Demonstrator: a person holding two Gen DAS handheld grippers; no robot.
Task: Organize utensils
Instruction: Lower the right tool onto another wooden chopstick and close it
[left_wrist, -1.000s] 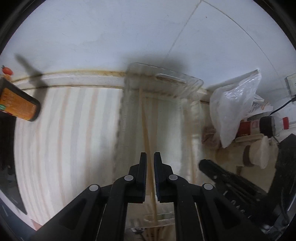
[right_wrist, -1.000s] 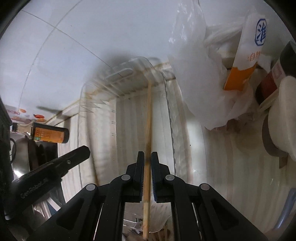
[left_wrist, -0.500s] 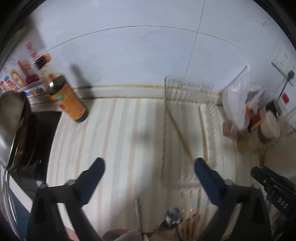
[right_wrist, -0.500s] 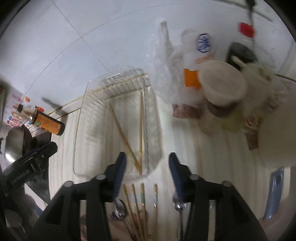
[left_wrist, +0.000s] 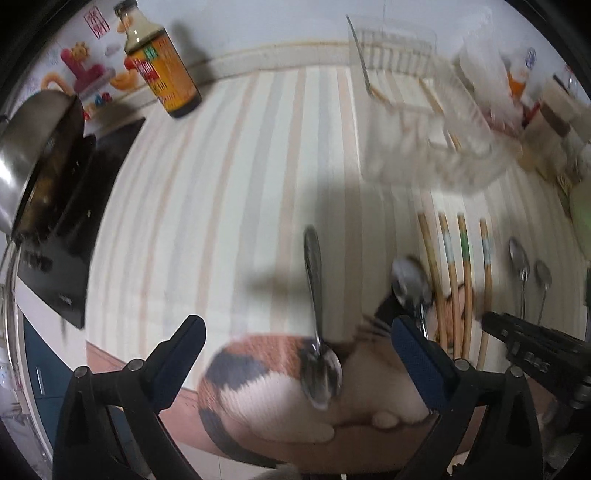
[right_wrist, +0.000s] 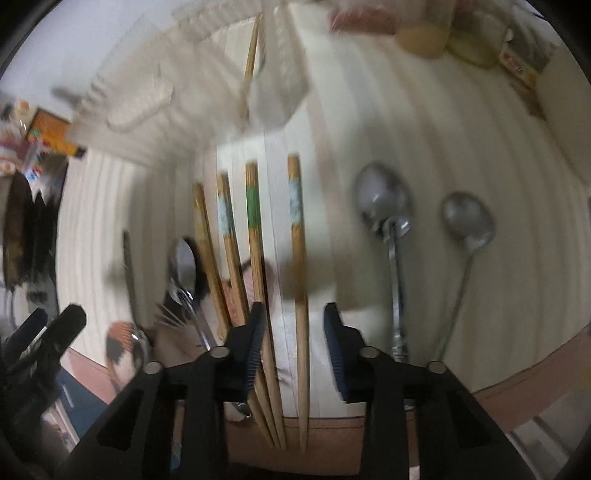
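Note:
A clear plastic tray (left_wrist: 424, 147) with chopsticks in it (left_wrist: 439, 107) sits at the back of the striped counter; it also shows in the right wrist view (right_wrist: 147, 92). Several wooden chopsticks (right_wrist: 295, 236) lie near the front edge, also in the left wrist view (left_wrist: 465, 266). Metal spoons lie on both sides of them (right_wrist: 391, 229) (left_wrist: 317, 314). My left gripper (left_wrist: 295, 339) is open wide over one spoon. My right gripper (right_wrist: 293, 325) is open, with a chopstick between its fingers.
A sauce bottle (left_wrist: 162, 70) stands at the back left. A pan (left_wrist: 33, 155) on a black hob is at the left. Jars and bags (left_wrist: 546, 110) crowd the back right. A cat-pattern cloth (left_wrist: 277, 387) lies at the counter's front edge.
Both grippers let go of the chopsticks in the tray, opened, and pulled back toward the front edge. They now hover over the loose spoons and chopsticks.

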